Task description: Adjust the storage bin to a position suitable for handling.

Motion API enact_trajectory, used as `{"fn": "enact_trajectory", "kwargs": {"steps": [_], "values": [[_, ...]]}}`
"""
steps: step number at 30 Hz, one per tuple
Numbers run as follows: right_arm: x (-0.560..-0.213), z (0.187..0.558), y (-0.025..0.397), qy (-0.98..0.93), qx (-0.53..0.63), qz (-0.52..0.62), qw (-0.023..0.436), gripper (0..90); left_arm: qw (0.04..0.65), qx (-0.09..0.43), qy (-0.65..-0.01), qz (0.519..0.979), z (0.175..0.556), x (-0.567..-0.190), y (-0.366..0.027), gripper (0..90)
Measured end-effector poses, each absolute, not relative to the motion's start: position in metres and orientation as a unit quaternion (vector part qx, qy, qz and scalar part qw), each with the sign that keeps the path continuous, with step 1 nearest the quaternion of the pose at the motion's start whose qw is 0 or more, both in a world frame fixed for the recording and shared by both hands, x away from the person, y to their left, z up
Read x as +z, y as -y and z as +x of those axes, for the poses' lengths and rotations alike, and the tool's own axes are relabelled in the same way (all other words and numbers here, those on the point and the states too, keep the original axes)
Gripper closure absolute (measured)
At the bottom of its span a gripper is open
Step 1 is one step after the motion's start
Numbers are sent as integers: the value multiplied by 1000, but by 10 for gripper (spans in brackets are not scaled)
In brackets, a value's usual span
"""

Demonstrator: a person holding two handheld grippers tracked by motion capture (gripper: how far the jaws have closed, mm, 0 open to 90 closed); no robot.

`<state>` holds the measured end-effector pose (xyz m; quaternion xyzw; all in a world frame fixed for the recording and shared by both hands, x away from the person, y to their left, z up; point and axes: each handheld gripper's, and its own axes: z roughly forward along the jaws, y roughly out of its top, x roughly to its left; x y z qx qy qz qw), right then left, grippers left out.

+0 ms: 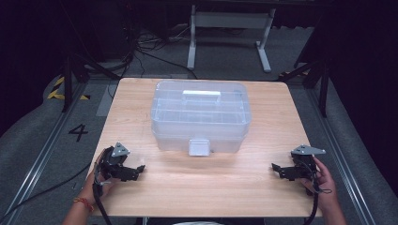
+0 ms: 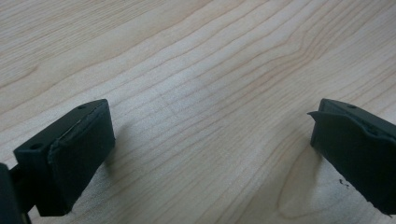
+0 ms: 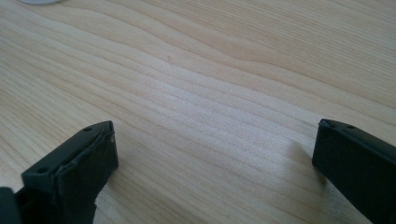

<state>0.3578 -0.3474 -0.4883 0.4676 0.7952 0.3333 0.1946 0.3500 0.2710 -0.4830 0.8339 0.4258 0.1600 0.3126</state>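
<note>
At the near edge of the wooden tabletop (image 1: 197,187), the left gripper (image 1: 136,169) and right gripper (image 1: 277,168) rest low with fingers spread wide, holding nothing. Farther back, centred and well apart from both, stands a clear plastic storage box (image 1: 200,115); its lid seems latched (image 1: 199,146) at the front.

A light wooden table (image 1: 197,187) carries a clear plastic lidded box (image 1: 200,116), set toward its far middle.

Box (image 1: 200,115) mid-table (image 1: 211,187) (tools nearer, flanking)
</note>
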Motion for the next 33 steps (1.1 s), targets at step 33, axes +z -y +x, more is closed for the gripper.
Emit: {"fn": "enact_trajectory", "kwargs": {"steps": [33], "values": [[-488,362,354,-817,343,428,177,4,314,155,-409,843,351,-482,-279,4]]}}
